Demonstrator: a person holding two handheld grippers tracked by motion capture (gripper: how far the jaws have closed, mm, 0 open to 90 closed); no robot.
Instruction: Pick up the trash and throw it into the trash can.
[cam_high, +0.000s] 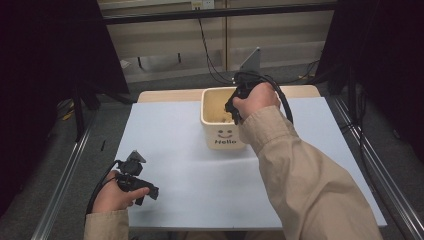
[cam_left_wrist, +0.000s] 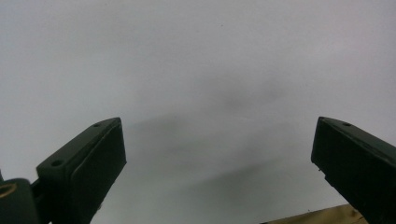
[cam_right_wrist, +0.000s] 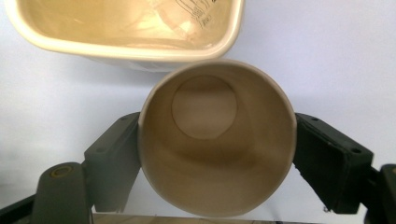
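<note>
R gripper (cam_right_wrist: 217, 154) clamps paper cup (cam_right_wrist: 217, 140), mouth toward camera, axis along jaws; L gripper (cam_left_wrist: 219, 163) released.

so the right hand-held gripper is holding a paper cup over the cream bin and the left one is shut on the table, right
Not quite: the left hand-held gripper is open, its jaws wide apart over the white table, as the left gripper view shows. The right hand-held gripper does hold the paper cup by the cream bin.

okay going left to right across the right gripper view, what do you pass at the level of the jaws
Left black jaw pad → round beige paper cup, open mouth toward the camera, clamped between the pads → right black jaw pad. The cream rectangular bin sits above this line, over the pale blue table sheet.
</note>
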